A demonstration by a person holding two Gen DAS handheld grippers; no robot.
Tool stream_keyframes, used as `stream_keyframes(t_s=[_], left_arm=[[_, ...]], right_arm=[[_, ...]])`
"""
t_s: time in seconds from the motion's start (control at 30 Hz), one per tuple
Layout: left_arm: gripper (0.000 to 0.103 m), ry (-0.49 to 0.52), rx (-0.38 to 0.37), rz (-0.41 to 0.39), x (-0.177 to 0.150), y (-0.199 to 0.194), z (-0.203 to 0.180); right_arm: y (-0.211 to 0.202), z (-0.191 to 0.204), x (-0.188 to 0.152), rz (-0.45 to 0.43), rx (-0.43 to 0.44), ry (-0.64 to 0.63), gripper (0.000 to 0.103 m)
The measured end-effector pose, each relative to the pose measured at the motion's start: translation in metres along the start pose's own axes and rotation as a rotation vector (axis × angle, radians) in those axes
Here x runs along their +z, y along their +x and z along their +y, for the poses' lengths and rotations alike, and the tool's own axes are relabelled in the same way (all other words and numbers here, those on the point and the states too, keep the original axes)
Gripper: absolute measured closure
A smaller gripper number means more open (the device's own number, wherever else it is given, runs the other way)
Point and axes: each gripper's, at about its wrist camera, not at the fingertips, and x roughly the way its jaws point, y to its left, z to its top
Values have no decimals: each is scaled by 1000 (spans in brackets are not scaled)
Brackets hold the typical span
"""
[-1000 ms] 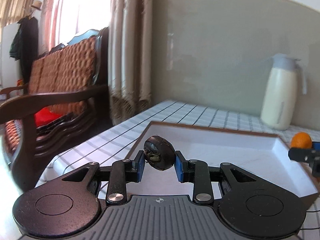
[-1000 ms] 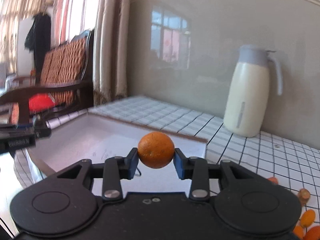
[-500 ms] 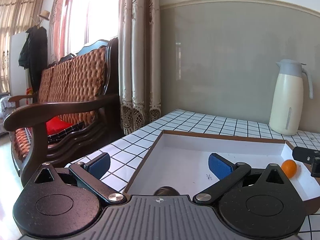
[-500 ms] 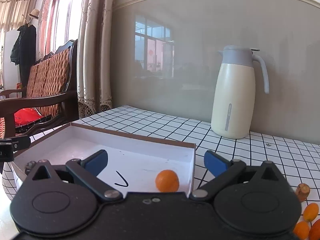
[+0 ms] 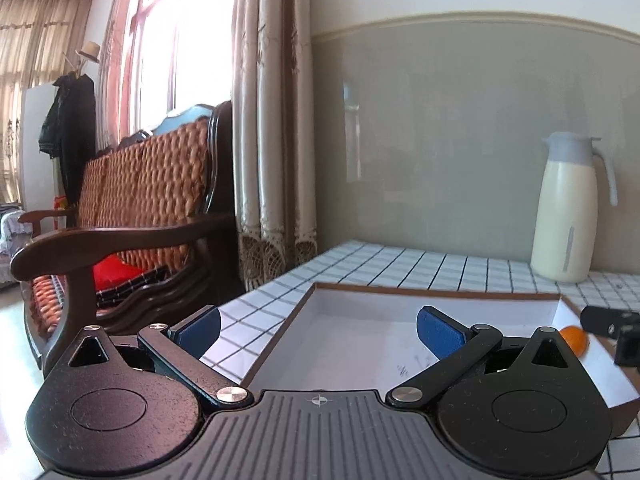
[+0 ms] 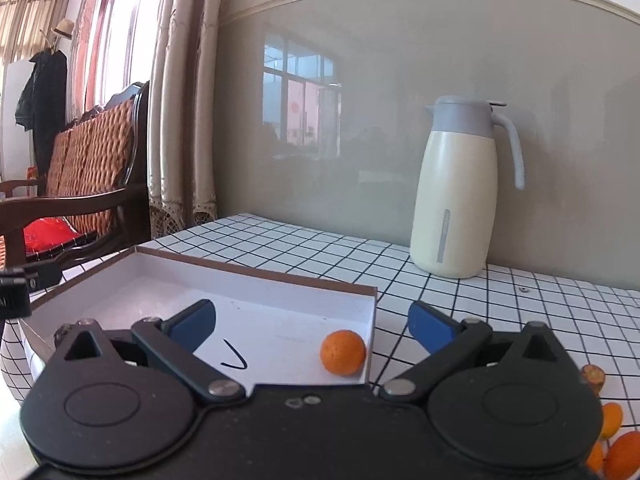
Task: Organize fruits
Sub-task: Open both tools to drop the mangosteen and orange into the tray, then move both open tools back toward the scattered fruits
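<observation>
Checked table (image 6: 328,252), shallow box (image 6: 256,276), jug (image 6: 456,200), loose fruit (image 6: 624,452)

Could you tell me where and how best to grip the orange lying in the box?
Grip the orange across its round middle, coming from above: it sits beside the right wall of the box, so that wall blocks a level approach from the right.

left gripper (image 5: 318,330) spread wide, empty | orange (image 5: 575,340) in tray (image 5: 440,291) (far corner)
</observation>
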Motion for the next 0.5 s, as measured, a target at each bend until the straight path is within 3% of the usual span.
stream_keyframes(t_s=[0.23,0.5], left_arm=[[0,8,-40,-43,5,-11,-13],[0,-15,-74,4,7,-13,-16]], right_arm=[[-14,0,0,16,60,-45,6],[-23,-19,3,5,38,30,6]])
